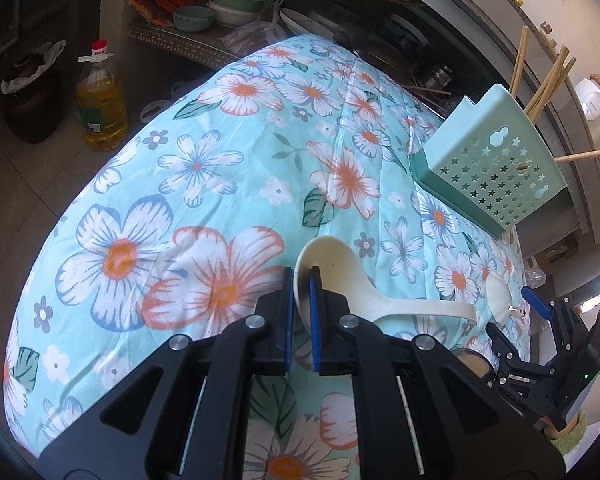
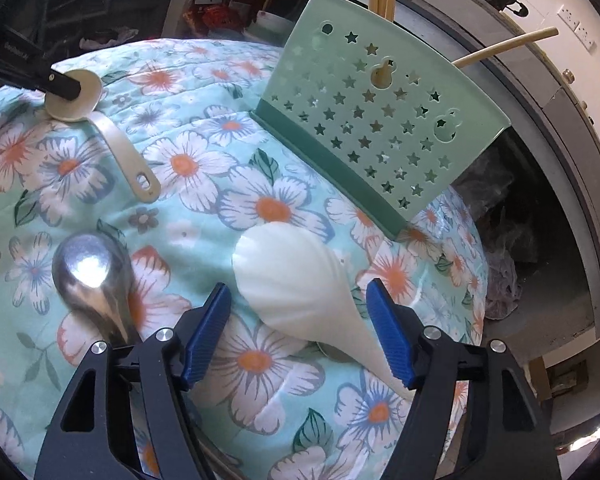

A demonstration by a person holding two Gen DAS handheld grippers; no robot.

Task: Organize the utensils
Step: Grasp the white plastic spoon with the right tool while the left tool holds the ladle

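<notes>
Three spoons left on cloth [image 1: 204, 168]; chopsticks [image 1: 548, 80] already in holder [image 1: 496, 172]. Left gripper [image 1: 300, 300] clamped on beige spoon [image 1: 340, 280] bowl rim, mid-cloth. Right gripper [image 2: 300, 332] spread, straddling white spoon [image 2: 296, 280], not yet pinching. Steel spoon [image 2: 92, 276] untouched.

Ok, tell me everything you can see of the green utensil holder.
The green utensil holder is a pale mint plastic caddy with a darker green base strip, its wall pierced by star-shaped holes and a few gourd-shaped hanging slots. It stands tilted on the floral cloth near the table's far edge. Wooden chopsticks rise out of its top, and one pokes through a hole.
</notes>
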